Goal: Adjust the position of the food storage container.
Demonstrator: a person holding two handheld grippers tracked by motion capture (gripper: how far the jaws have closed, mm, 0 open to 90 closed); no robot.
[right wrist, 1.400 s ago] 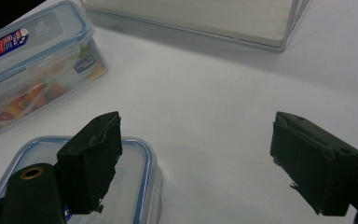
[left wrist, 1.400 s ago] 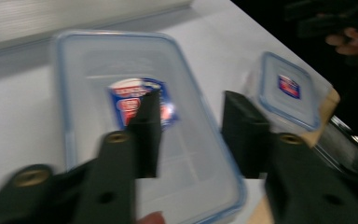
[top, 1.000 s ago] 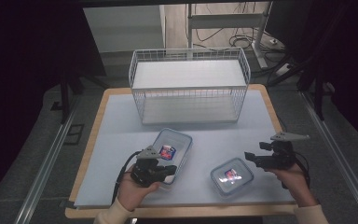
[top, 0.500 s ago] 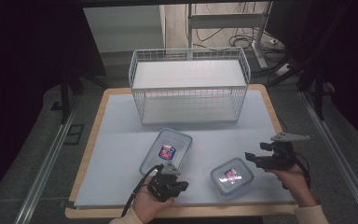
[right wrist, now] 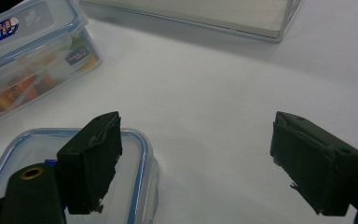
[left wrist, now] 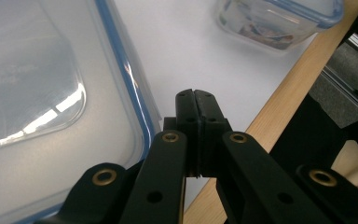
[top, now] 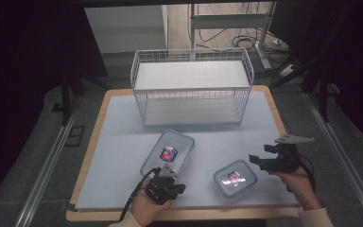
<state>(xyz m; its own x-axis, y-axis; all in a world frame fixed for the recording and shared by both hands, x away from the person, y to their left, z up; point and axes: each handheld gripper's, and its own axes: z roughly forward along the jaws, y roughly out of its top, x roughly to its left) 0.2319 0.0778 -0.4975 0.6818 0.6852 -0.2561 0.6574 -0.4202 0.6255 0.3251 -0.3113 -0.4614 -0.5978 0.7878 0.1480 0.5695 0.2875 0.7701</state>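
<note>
Resting near the front edge of the table (top: 99,142), the left gripper (top: 166,183) had its jaws pressed together on nothing, tips just beside the near rim of the larger lidded box (top: 168,152), which lay in the middle of the white mat below the wire basket (top: 191,87). The right gripper (top: 272,161) hovered with its jaws spread wide and empty, just to the right of the smaller box (top: 235,178), whose blue-edged lid (right wrist: 74,177) sat close under the left-hand jaw in the right gripper view. The step in hand looked like taking hold of a box, probably to carry it to the basket (a guess from how things lay). To do that well, the right jaws would need to straddle the smaller box squarely across its short sides, low on the walls rather than on the slippery lid, before closing. The left jaws would have to part before they could grip anything; nudging the larger box with closed tips risked sliding it askew.
</note>
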